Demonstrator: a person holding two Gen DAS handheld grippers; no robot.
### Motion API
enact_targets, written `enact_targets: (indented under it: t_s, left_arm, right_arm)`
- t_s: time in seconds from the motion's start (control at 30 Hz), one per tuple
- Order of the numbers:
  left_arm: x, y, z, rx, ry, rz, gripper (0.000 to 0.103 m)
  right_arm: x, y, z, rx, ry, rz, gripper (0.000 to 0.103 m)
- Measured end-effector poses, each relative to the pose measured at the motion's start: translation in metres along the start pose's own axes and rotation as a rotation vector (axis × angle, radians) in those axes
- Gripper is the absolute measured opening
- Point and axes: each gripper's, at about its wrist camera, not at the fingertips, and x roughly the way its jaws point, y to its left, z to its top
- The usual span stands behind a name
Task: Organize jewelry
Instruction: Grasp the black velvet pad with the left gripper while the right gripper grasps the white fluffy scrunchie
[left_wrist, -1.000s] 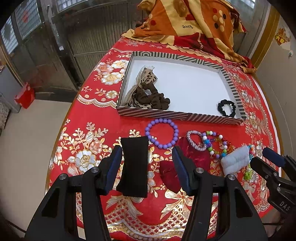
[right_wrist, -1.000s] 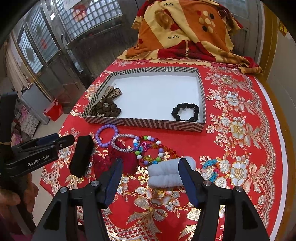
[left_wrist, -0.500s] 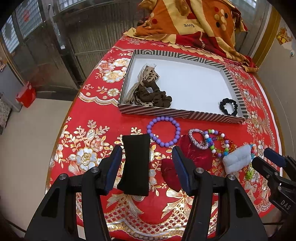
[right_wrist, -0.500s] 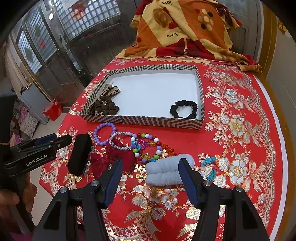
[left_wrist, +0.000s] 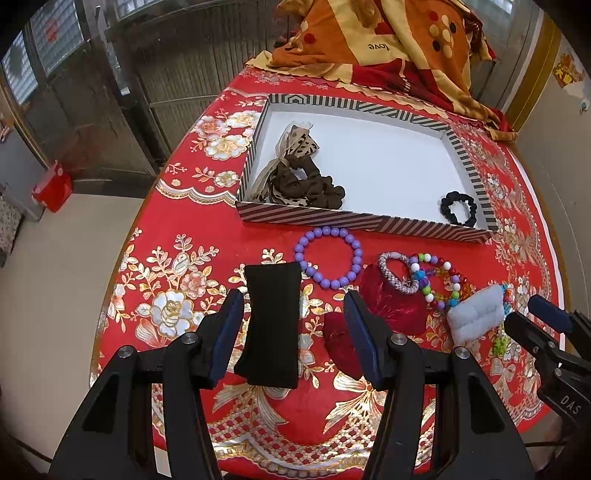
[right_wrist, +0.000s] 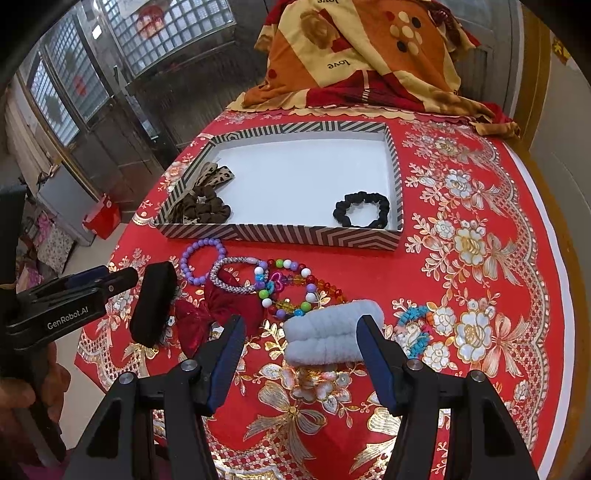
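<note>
Between spread jaws, seemingly fuzzy band (right_wrist: 328, 336)

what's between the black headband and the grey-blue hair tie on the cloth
The dark red bow lies between the black headband and the grey-blue hair tie, clearest in the right wrist view.

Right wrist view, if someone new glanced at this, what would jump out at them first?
Probably the striped tray in the middle of the red floral tablecloth, holding a black scrunchie at its near right and a brown scrunchie at its near left. In front of it lies a jumble of bead bracelets, and the open right gripper brackets a pale blue scrunchie.
</note>
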Motion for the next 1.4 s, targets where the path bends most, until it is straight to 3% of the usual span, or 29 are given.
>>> enact_targets:
  t_s: [0.43,0.63,0.83,0.97,1.13,1.4]
  left_arm:
    - [0.005,0.009,-0.002,-0.014,0.026,0.011,0.056]
    - [0.01,0.041,0.0,-0.076,0.049,-0.036,0.056]
    - [0.026,0.065,-0.008,-0.124,0.143,-0.12,0.056]
    - [0.035,0.058,-0.011,-0.123,0.177,-0.164,0.056]
    - [0.046,0.043,-0.01,-0.105,0.199,-0.208,0.068]
    - [0.07,0.034,-0.012,-0.074,0.258,-0.17,0.068]
  right_arm:
    - [0.003,-0.006,-0.002,0.009,0.014,0.002,0.065]
    - [0.005,-0.02,-0.008,0.03,0.028,-0.014,0.066]
    - [0.009,-0.041,-0.016,0.086,0.044,-0.028,0.066]
    - [0.013,-0.05,-0.017,0.116,0.049,-0.026,0.069]
    - [0.023,-0.049,-0.013,0.12,0.055,-0.014,0.069]
    - [0.053,-0.052,-0.006,0.125,0.1,0.023,0.069]
